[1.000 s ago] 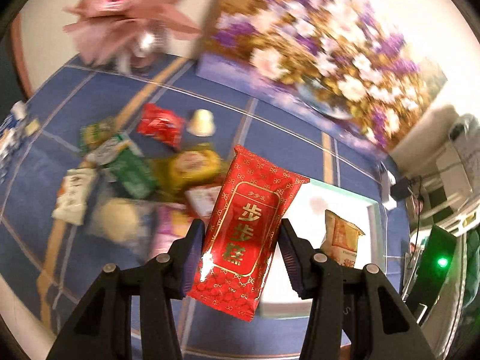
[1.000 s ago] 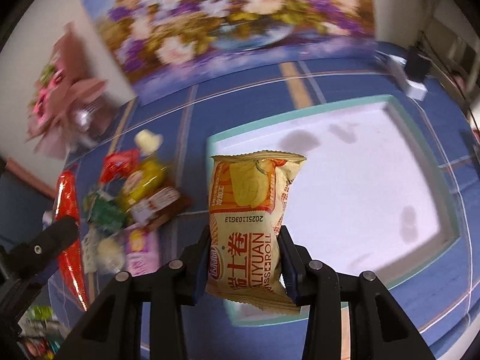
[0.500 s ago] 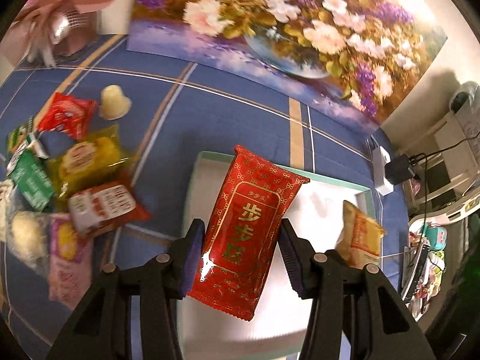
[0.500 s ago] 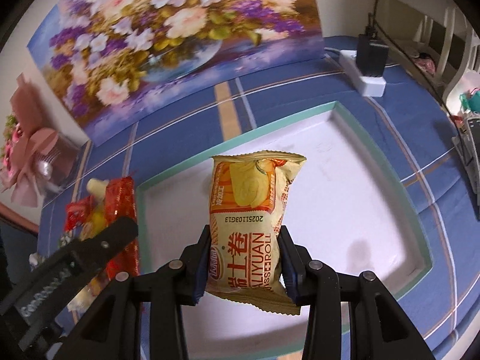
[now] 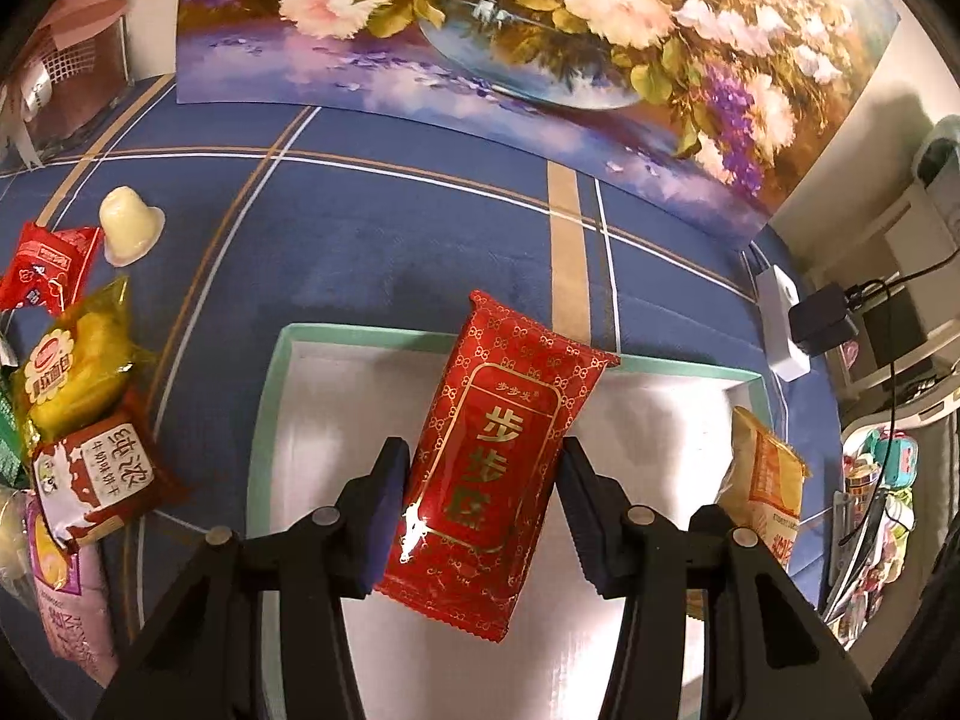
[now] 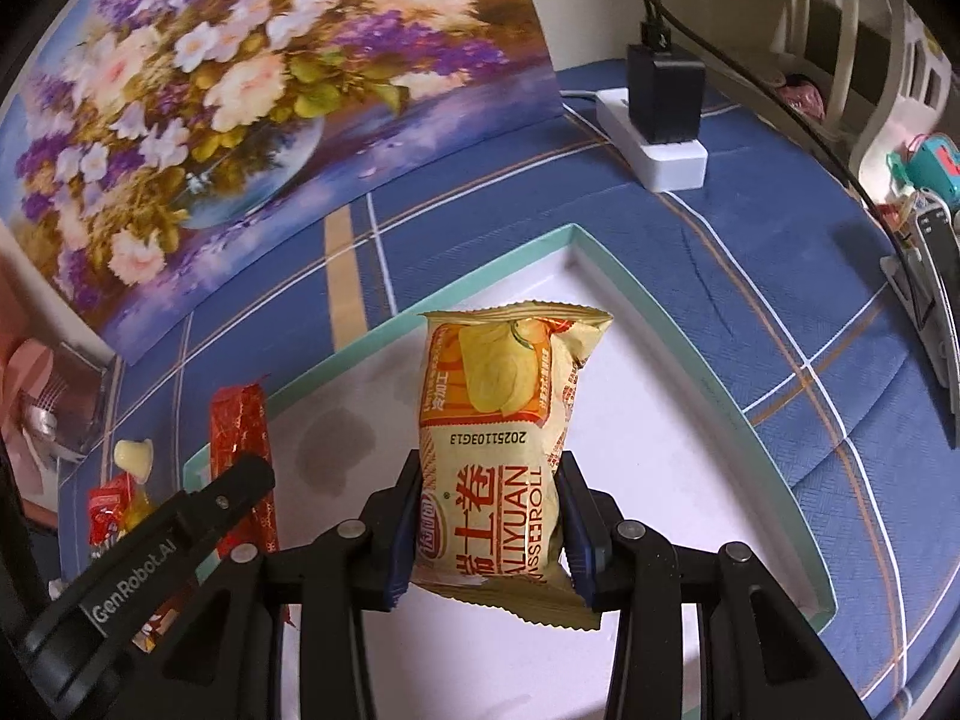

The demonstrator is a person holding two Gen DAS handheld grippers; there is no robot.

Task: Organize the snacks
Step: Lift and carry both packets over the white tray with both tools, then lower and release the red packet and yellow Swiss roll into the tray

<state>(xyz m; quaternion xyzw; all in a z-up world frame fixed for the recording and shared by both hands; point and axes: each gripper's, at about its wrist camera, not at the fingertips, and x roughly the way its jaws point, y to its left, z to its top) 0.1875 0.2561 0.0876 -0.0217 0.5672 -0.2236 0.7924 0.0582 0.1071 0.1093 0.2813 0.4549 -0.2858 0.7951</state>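
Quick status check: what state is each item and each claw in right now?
Left claw: shut on red packet.
Red packet: held above the tray.
Right claw: shut on yellow roll packet.
Yellow roll packet: held above the tray.
Tray: nothing lying in it.
Snack pile: on the cloth, left of tray.

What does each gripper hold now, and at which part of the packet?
The left gripper holds a glossy red packet with gold characters, pinched across its lower half. The right gripper holds a yellow Swiss-roll packet, also pinched across its lower half.
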